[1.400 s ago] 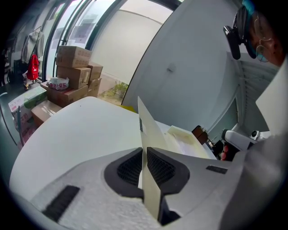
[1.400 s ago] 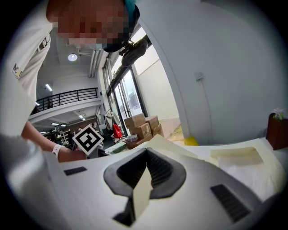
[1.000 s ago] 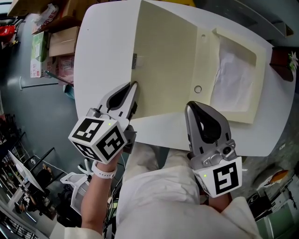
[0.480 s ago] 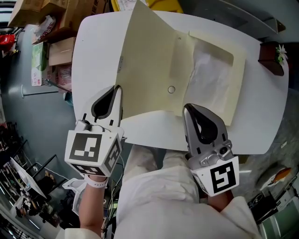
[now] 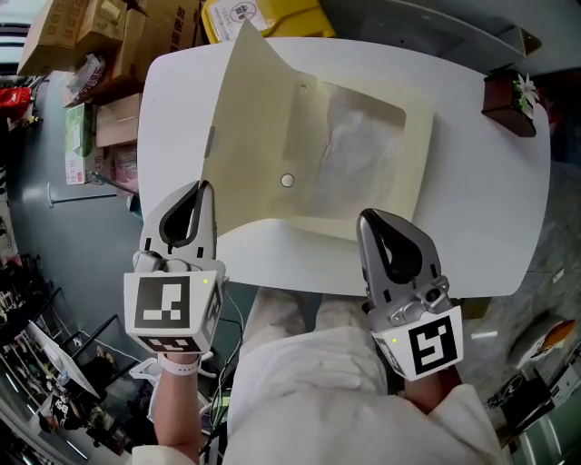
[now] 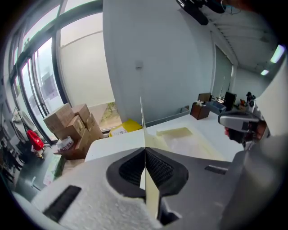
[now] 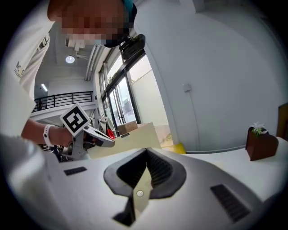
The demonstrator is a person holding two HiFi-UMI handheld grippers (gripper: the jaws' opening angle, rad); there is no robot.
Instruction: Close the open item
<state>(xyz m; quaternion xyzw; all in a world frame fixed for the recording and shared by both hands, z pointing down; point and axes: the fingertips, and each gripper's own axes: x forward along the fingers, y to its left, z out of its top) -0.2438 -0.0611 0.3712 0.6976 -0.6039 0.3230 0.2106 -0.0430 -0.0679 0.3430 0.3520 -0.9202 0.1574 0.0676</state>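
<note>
A flat cream box (image 5: 413, 173) lies open on the white table (image 5: 490, 209), with white tissue paper (image 5: 349, 163) in its tray. Its lid (image 5: 250, 136) tilts up from the left side, with a round snap (image 5: 287, 181) near the fold. My left gripper (image 5: 201, 188) is shut on the lid's near left edge; in the left gripper view the thin lid edge (image 6: 142, 121) runs straight up from between the pads. My right gripper (image 5: 366, 218) is shut, its tip at the box's front edge. Whether it pinches that edge I cannot tell.
A brown planter with a white flower (image 5: 515, 102) stands at the table's far right corner. Cardboard boxes (image 5: 82, 27) and a yellow item (image 5: 259, 14) sit on the floor beyond the table's left and far edges. The person's lap is just below the near edge.
The lid has come up from nearly flat to a raised tilt, held in the left gripper, which moved left. The box now lies further left on the table. The right gripper kept its place.
</note>
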